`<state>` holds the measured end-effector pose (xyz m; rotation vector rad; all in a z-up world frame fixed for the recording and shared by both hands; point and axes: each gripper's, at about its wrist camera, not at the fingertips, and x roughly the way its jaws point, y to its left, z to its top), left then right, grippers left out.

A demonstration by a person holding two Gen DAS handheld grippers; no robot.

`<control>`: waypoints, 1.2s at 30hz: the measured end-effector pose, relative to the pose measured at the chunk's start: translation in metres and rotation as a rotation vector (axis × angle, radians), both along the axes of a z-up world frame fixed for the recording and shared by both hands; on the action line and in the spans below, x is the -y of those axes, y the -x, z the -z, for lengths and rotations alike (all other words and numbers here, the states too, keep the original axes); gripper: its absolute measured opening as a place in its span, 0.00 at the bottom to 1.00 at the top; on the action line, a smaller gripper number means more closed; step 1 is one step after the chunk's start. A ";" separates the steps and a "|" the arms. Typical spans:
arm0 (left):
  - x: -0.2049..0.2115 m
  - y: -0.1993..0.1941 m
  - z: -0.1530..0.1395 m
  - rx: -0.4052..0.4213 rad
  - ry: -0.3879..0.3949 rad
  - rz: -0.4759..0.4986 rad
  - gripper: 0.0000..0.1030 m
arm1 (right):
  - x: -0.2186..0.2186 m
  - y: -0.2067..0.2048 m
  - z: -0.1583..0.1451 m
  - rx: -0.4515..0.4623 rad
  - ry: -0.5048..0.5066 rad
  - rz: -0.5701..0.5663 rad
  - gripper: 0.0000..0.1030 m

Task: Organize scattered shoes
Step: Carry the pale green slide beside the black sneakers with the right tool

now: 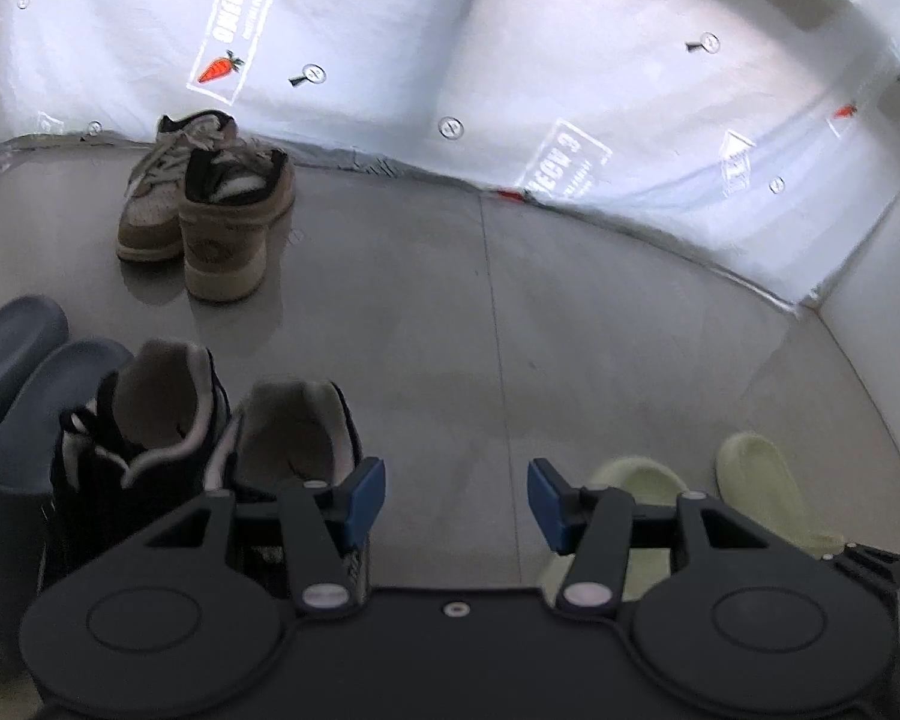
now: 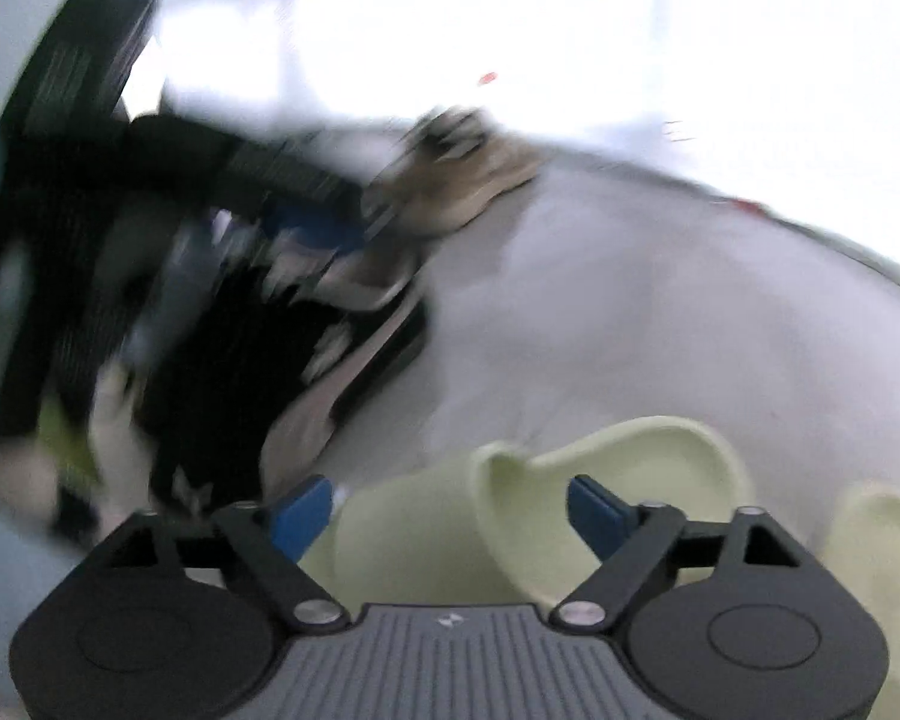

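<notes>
In the left wrist view my left gripper (image 1: 456, 498) hangs open over bare grey floor, with nothing between its blue pads. Its left finger (image 1: 363, 495) is right beside the heel of a black-and-white sneaker pair (image 1: 210, 420). A tan-and-white sneaker pair (image 1: 204, 210) stands far back by the wall. Two pale green slippers (image 1: 756, 474) lie at the lower right. The right wrist view is blurred. My right gripper (image 2: 453, 510) is open, its jaws wide above one pale green slipper (image 2: 630, 450); the pads do not press it. The second slipper (image 2: 882, 534) lies to the right.
Blue-grey slippers (image 1: 18, 354) sit at the far left beside the black sneakers. White printed sheeting (image 1: 390, 30) lines the walls around the floor (image 1: 570, 330). In the right wrist view the left gripper's dark body (image 2: 90, 138) crosses the upper left, above the black sneakers (image 2: 240, 360).
</notes>
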<state>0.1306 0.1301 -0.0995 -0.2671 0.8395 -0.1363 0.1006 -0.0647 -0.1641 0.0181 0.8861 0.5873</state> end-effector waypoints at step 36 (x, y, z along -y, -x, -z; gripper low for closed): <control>-0.013 0.015 -0.006 -0.014 -0.083 0.017 0.52 | -0.032 -0.046 0.068 -0.344 -0.195 0.358 0.96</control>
